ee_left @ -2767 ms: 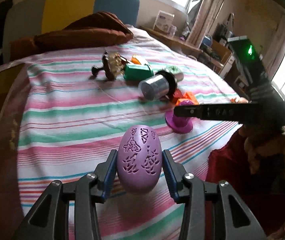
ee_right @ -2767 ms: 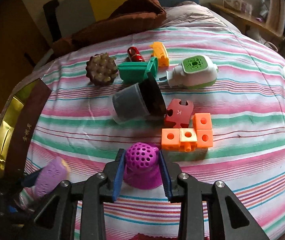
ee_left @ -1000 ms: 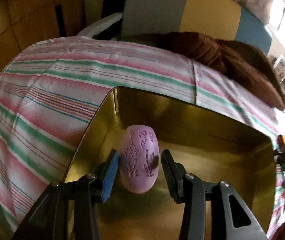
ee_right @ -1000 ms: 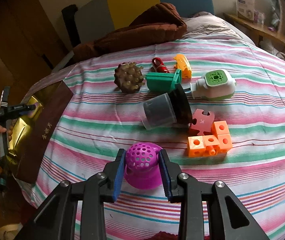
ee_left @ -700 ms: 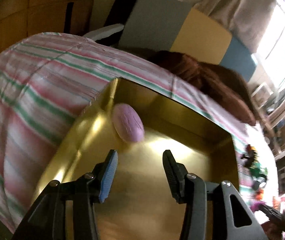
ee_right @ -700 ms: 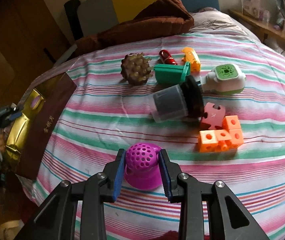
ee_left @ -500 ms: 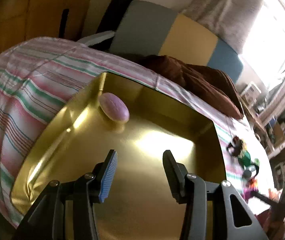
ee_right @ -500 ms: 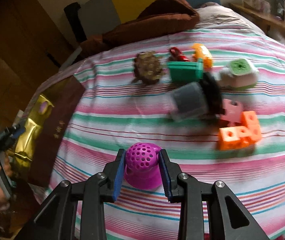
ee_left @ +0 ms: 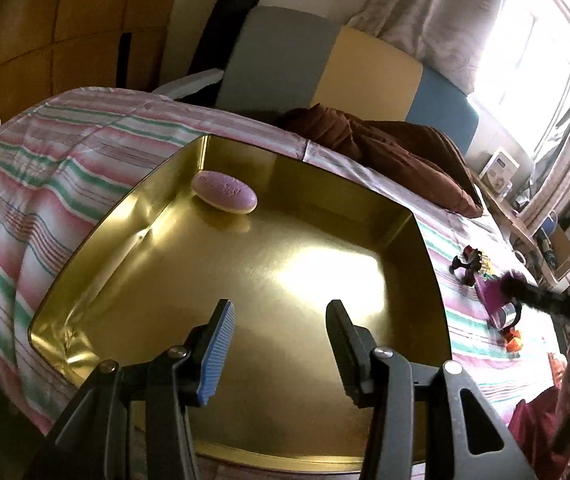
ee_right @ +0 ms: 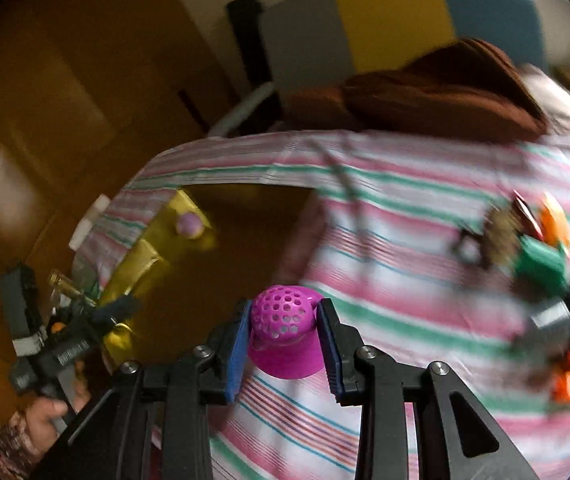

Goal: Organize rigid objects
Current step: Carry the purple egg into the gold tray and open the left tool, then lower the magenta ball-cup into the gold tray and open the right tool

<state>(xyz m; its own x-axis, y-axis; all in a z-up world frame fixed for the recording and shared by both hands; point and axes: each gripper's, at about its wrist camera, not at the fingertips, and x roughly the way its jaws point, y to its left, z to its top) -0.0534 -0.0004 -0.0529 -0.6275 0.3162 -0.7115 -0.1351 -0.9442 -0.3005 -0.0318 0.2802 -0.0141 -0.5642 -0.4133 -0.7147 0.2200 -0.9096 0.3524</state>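
One lilac egg (ee_left: 224,191) lying at eleven o'clock in gold tin (ee_left: 425,236). Left gripper (ee_left: 281,346) agape, empty. Right gripper (ee_right: 285,344) clamped on magenta perforated cup (ee_right: 285,330), apparently tin-bound; release inside needed next.

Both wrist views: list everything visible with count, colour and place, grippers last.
Tin tray: 1, gold, on the bed's near corner.
Oval soap-like piece: 1, lilac, in the tray's far-left corner.
Perforated cup: 1, magenta, between the right gripper's pads.
Bedspread: 1, pink, green and white stripes.
Blanket: 1, brown, at the headboard.
Toy cluster: several, green, orange, red, blurred, on the bedspread.
Left gripper: open, over the tray.
Right gripper: shut on the cup.
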